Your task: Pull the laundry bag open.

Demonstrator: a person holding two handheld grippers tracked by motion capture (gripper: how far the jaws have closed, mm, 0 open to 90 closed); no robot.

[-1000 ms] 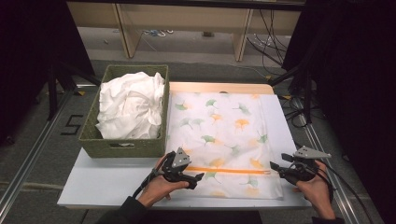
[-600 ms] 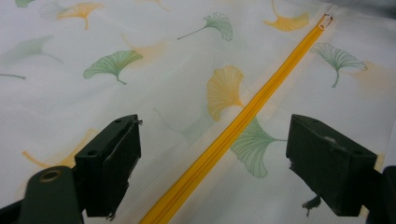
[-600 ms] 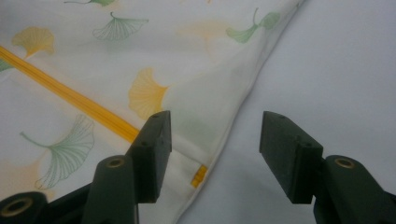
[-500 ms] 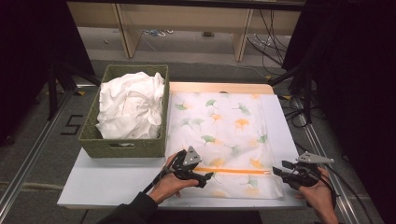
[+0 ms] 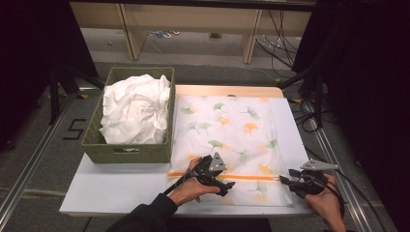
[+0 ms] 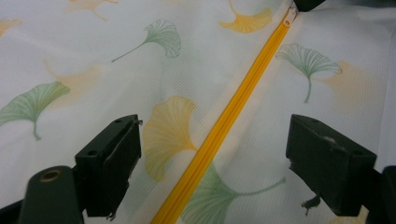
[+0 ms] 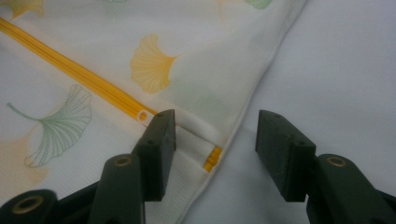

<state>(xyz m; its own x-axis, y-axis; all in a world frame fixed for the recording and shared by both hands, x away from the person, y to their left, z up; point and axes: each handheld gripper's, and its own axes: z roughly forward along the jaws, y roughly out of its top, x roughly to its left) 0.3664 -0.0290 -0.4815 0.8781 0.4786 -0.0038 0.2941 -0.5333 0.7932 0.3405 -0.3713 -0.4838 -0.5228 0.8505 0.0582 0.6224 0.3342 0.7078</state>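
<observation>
Lying flat on white tabletop [image 5: 121, 186]: leaf-print bag [image 5: 232, 130], orange zipper [image 5: 251, 177]; green basket [image 5: 125, 150] left; grey floor, cables beyond. Left tool [image 5: 227, 185] open over zipper; right tool [image 5: 285, 181] open, jaws just closing at bag's edge.

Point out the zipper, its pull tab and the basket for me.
zipper [image 6: 219, 135], left gripper view, middle of the yellow band.
pull tab [image 7: 143, 115], right gripper view, its ring end.
basket [image 5: 126, 152], high view, near wall.

basket [image 5: 126, 150] left on table [image 5: 111, 191], cloth [image 5: 135, 108] in it; zippered bag [image 5: 232, 130] flat at right
</observation>
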